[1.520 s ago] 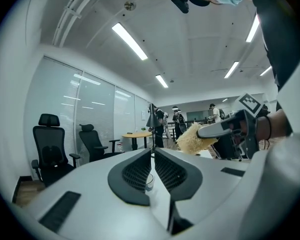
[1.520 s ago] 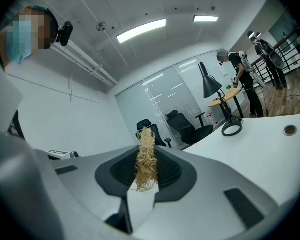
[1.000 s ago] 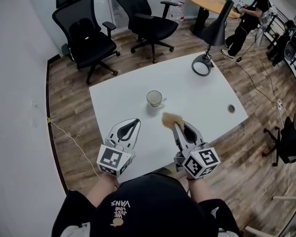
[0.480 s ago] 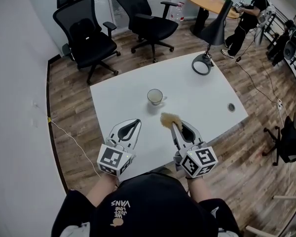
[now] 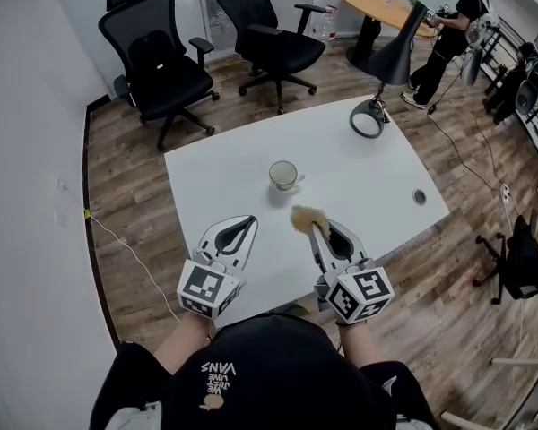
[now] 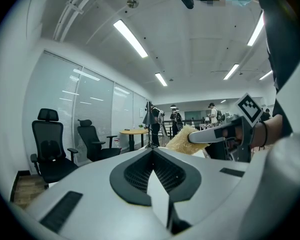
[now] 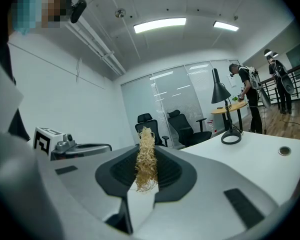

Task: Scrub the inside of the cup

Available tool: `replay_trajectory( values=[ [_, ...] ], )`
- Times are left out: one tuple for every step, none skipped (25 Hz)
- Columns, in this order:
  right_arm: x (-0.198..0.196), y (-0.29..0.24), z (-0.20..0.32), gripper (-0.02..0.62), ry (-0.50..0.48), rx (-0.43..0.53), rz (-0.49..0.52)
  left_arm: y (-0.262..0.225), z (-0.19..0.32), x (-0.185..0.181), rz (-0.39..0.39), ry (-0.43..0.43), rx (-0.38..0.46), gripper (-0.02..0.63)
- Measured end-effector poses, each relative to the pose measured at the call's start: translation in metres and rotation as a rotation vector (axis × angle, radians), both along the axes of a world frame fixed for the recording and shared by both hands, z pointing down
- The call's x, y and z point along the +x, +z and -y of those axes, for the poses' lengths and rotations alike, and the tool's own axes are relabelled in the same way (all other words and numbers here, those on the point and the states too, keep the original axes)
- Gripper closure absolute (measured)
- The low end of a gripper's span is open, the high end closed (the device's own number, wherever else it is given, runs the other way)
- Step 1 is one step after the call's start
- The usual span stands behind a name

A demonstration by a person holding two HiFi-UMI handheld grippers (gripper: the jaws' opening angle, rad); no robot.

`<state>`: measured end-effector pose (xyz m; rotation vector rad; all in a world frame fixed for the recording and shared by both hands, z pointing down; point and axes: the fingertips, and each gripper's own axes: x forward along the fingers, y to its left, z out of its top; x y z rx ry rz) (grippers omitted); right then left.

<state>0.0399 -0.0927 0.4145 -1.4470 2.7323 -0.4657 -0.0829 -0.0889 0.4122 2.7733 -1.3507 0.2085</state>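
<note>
A white cup [image 5: 282, 176] stands upright near the middle of the white table [image 5: 377, 173], its handle to the right. My right gripper [image 5: 312, 227] is shut on a tan fibrous scrubber [image 5: 307, 217], held above the table a short way in front of the cup. The scrubber [image 7: 145, 159] sticks up between the jaws in the right gripper view. My left gripper [image 5: 247, 223] is shut and holds nothing, level with the right one and to its left. From the left gripper view the scrubber [image 6: 182, 139] shows at the right gripper's tip.
A black desk lamp [image 5: 386, 70] stands at the table's far right corner. A round cable port [image 5: 420, 197] lies near the right edge. Two black office chairs [image 5: 157, 61] stand beyond the table. A person [image 5: 453, 25] stands by a round wooden table [image 5: 377, 5].
The right gripper with the scrubber has drifted slightly left and nearer. The left gripper and cup stay put.
</note>
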Motion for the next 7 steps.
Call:
replay_trajectory(
  values=[
    [0.0004,0.0004,-0.0007,0.515,-0.001,0.000,-0.001,0.0009,-0.0013,0.0005,0.001,-0.001,-0.001,0.595],
    [0.0008,0.0006,-0.0012,0.515,-0.001,0.000,-0.001,0.0018,-0.0023,0.0010,0.000,-0.002,-0.004,0.595],
    [0.0012,0.0006,-0.0013,0.515,-0.002,-0.001,-0.001,0.0022,-0.0028,0.0014,-0.002,-0.003,-0.006,0.595],
    [0.0015,0.0004,-0.0010,0.515,-0.002,-0.001,-0.001,0.0022,-0.0028,0.0018,-0.002,-0.003,-0.007,0.595],
    [0.0017,0.0001,-0.0006,0.515,-0.003,-0.002,-0.001,0.0019,-0.0024,0.0020,-0.002,-0.004,-0.008,0.595],
    [0.0019,-0.0002,0.0000,0.515,-0.003,-0.002,-0.001,0.0015,-0.0018,0.0021,-0.002,-0.005,-0.008,0.595],
    [0.0021,-0.0004,0.0006,0.515,-0.003,-0.003,0.000,0.0012,-0.0011,0.0021,-0.002,-0.007,-0.009,0.595]
  ],
)
